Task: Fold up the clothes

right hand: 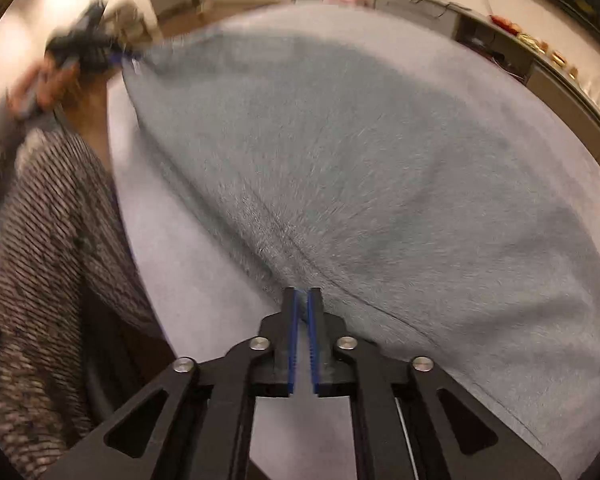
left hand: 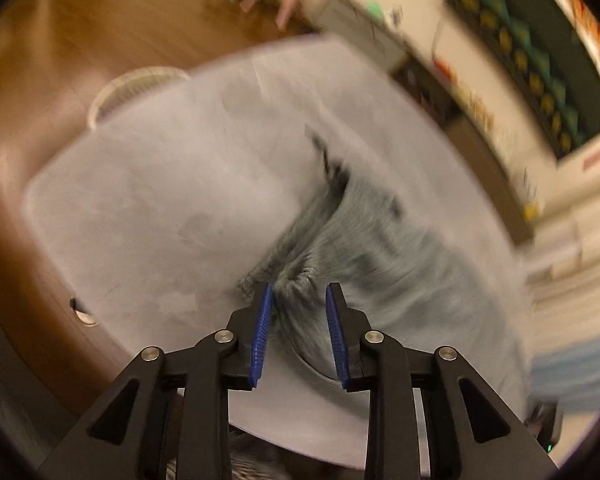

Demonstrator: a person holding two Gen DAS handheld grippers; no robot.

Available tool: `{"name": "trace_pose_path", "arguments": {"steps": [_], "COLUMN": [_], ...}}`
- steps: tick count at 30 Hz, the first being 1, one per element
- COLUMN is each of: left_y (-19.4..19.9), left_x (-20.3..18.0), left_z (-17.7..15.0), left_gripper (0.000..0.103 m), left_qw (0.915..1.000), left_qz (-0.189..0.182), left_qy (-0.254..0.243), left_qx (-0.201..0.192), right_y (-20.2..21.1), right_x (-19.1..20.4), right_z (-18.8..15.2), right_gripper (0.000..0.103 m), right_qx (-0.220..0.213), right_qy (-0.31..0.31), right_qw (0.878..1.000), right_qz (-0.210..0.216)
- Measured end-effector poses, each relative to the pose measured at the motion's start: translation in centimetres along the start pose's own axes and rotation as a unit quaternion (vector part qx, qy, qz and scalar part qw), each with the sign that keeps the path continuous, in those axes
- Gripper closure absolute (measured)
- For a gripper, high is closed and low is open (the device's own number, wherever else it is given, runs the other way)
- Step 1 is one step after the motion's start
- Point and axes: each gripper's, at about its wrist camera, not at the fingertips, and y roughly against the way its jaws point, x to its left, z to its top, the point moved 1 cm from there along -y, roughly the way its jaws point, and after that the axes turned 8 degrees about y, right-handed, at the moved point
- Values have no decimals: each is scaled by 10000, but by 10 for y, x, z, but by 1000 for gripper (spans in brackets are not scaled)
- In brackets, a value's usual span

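Note:
A grey-blue fleecy garment [right hand: 340,152] lies spread over a pale grey table cover [right hand: 188,280]. My right gripper [right hand: 302,294] is shut on the garment's near edge. My left gripper [left hand: 298,290] has its jaws partly apart, with a bunched corner of the garment [left hand: 340,240] between them. In the right wrist view the left gripper [right hand: 88,50] shows blurred at the garment's far left corner, which it holds up. Both views are blurred by motion.
A white ribbed basket [left hand: 128,88] sits on the wooden floor [left hand: 60,40] beyond the table. A counter with clutter [right hand: 500,40] runs along the wall at right. The person's patterned clothing [right hand: 40,240] is at left.

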Motion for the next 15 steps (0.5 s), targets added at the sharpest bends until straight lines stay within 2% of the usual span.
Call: {"name": "trace_pose_path", "arguments": {"steps": [1, 3, 5, 7, 9, 11, 13, 15], "left_y": [9, 15, -10, -35, -76, -123, -158, -174], "left_x": [-10, -32, -65, -98, -120, -133, -134, -137], "left_z": [-2, -6, -13, -20, -25, -27, -25, -15], "left_gripper": [73, 73, 73, 71, 71, 71, 71, 74], "left_qw": [9998, 9990, 9980, 9952, 9928, 9890, 9862, 9863], "left_qz": [-106, -281, -345, -408, -163, 304, 709, 913], "left_qy": [-48, -203, -535, -867, -1080, -1277, -1289, -1262], "left_qx": [-129, -266, -31, 203, 487, 678, 759, 551], "right_y": [8, 13, 10, -7, -26, -39, -51, -61], "right_x": [-14, -55, -98, -128, -143, -147, -152, -157], "right_z": [2, 5, 4, -4, -12, -21, -33, -43], "right_gripper": [75, 72, 72, 72, 72, 72, 72, 71], "right_qx": [-228, -516, -664, -530, -275, 39, 374, 440], "right_qy": [-254, -931, -1662, -2209, -2519, -2544, -2571, -2526], "right_qw": [9994, 9941, 9819, 9683, 9592, 9546, 9478, 9444], "right_qz": [30, -211, -621, -1042, -1258, -1551, -1849, -2056]}}
